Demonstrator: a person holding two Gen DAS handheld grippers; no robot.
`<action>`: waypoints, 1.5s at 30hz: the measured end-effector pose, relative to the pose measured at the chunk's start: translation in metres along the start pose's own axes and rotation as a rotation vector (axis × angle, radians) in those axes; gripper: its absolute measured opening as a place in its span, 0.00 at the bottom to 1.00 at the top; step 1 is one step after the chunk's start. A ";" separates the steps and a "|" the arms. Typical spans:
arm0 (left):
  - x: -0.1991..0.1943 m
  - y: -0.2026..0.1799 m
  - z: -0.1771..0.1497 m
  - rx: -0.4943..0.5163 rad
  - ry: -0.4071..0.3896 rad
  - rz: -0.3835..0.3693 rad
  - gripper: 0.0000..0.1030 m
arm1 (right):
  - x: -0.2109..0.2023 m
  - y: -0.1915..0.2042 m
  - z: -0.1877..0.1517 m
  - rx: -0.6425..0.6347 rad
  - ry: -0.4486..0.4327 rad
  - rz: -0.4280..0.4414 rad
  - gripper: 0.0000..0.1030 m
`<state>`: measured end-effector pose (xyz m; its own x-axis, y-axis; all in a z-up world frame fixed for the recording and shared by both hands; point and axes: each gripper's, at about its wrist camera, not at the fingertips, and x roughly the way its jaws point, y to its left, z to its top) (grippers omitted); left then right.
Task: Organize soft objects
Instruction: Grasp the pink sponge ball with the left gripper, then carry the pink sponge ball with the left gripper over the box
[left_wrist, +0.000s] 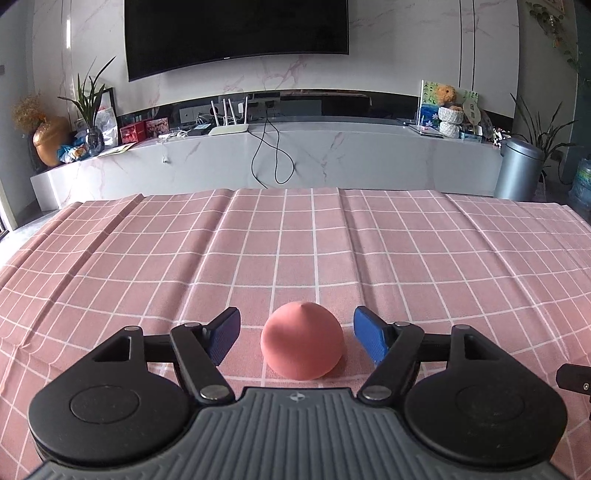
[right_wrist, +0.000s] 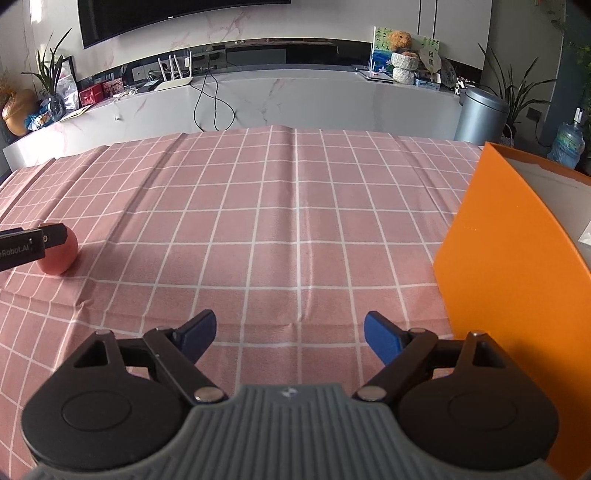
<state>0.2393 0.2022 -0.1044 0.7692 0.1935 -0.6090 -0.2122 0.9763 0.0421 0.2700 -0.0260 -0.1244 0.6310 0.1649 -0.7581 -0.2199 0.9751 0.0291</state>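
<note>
Both hand-held grippers gape wide: left (left_wrist: 296, 338) straddles pink ball (left_wrist: 302, 341); right (right_wrist: 290, 336) beside orange box (right_wrist: 517, 266).

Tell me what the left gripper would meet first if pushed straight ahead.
Probably the soft pink peach-shaped ball on the checked pink tablecloth, centred between the open left gripper.

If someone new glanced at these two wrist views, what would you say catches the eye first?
Probably the round, salmon-pink soft ball on the pink checked tablecloth, sitting between the open blue-padded fingers of the left gripper with a gap on each side. Next, the tall bright orange box at the table's right edge, close beside the open, empty right gripper.
</note>
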 end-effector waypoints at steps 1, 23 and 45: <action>0.002 -0.001 0.000 0.007 0.000 0.003 0.76 | 0.000 0.002 0.000 -0.006 -0.002 0.002 0.84; -0.048 -0.014 0.011 -0.090 0.033 -0.134 0.45 | -0.054 -0.002 0.014 -0.078 -0.074 0.030 0.79; -0.187 -0.183 0.016 0.094 -0.036 -0.657 0.45 | -0.229 -0.171 -0.062 0.129 -0.178 -0.113 0.55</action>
<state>0.1436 -0.0111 0.0143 0.7407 -0.4436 -0.5046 0.3603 0.8962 -0.2590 0.1170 -0.2394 0.0033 0.7701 0.0661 -0.6345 -0.0506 0.9978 0.0424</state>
